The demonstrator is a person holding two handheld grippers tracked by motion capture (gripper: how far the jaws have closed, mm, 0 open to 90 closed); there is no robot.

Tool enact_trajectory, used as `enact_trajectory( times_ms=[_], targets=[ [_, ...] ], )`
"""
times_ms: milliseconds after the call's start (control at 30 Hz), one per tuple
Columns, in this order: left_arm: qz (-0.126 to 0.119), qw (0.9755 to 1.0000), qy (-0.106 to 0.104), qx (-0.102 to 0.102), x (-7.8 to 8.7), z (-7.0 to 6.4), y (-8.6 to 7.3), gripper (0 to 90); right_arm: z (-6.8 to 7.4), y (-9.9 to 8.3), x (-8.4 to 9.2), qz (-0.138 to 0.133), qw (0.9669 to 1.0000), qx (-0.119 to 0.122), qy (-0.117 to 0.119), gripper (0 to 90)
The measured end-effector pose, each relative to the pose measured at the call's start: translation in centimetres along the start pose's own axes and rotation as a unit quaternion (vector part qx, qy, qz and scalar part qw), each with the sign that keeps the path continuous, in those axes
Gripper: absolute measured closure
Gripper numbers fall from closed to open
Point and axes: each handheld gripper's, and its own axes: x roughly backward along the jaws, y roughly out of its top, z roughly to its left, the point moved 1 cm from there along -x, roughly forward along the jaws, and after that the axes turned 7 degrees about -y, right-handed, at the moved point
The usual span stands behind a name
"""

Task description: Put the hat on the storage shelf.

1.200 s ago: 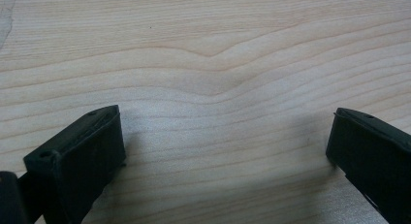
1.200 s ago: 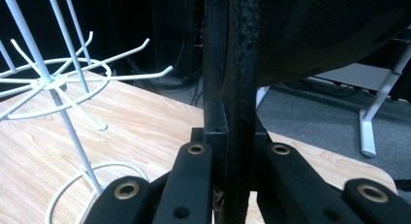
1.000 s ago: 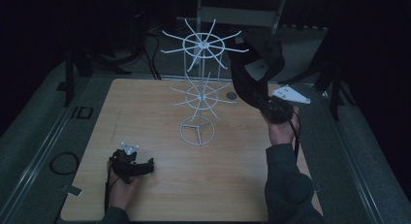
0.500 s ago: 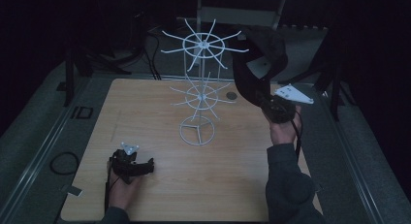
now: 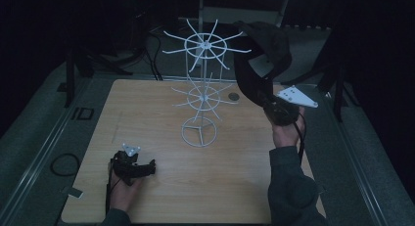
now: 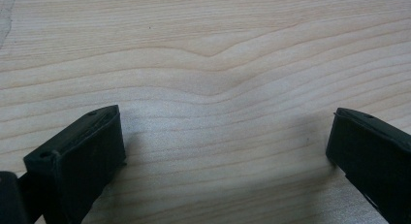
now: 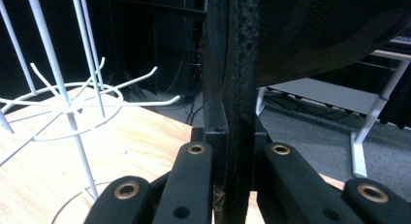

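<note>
Right tongs (image 5: pixel 270 100): clenched on dark fabric cap's strap (image 7: pixel 237 88), raised beside white wire rack (image 5: pixel 205 42).
Left tongs (image 6: pixel 225 151): released, resting near tabletop's (image 5: pixel 235 187) front-left corner.
Next: lift higher, hook strap over an upper prong.

dim, murky high view; brighter, sharper gripper views, soft shadows

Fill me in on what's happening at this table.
A person works with a gripper in each hand. The right gripper is shut on a dark cap, holding it up beside the top tier of the white wire rack. The left gripper rests open on the wooden table, holding nothing.
</note>
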Motion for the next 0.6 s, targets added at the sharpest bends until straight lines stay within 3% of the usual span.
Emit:
enact_trajectory(
  times_ms=[600],
  targets=[
    [0.000,1.0000,0.000,0.000,0.00,0.00,0.00,0.2,0.87,-0.82,-0.20,-0.001,0.9997,0.020,0.009,86.5]
  ],
)
